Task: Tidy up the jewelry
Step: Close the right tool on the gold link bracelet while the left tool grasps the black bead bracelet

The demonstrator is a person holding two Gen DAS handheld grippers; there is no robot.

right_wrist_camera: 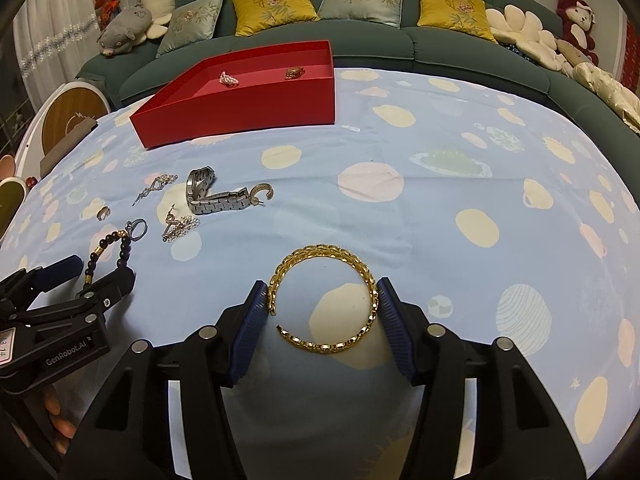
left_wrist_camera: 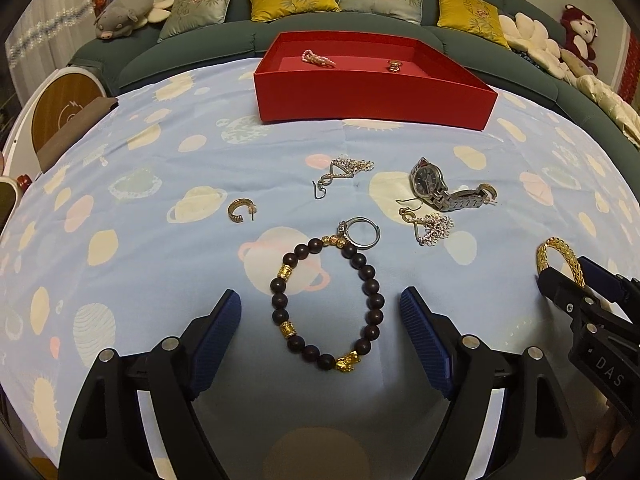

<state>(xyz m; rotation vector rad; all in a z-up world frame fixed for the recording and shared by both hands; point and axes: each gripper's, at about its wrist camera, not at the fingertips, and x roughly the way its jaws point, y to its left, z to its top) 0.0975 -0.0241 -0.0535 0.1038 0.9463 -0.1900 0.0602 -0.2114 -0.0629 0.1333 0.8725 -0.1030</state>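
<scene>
A dark bead bracelet (left_wrist_camera: 328,300) lies flat. At its 1 o'clock sits a silver watch (left_wrist_camera: 434,190). The red box (left_wrist_camera: 372,96) at 12 o'clock holds two small pieces.

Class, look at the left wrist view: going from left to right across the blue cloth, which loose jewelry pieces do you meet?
Gold hoop earring → wooden bead bracelet → wristwatch → gold chain bracelet, at the right gripper.
</scene>
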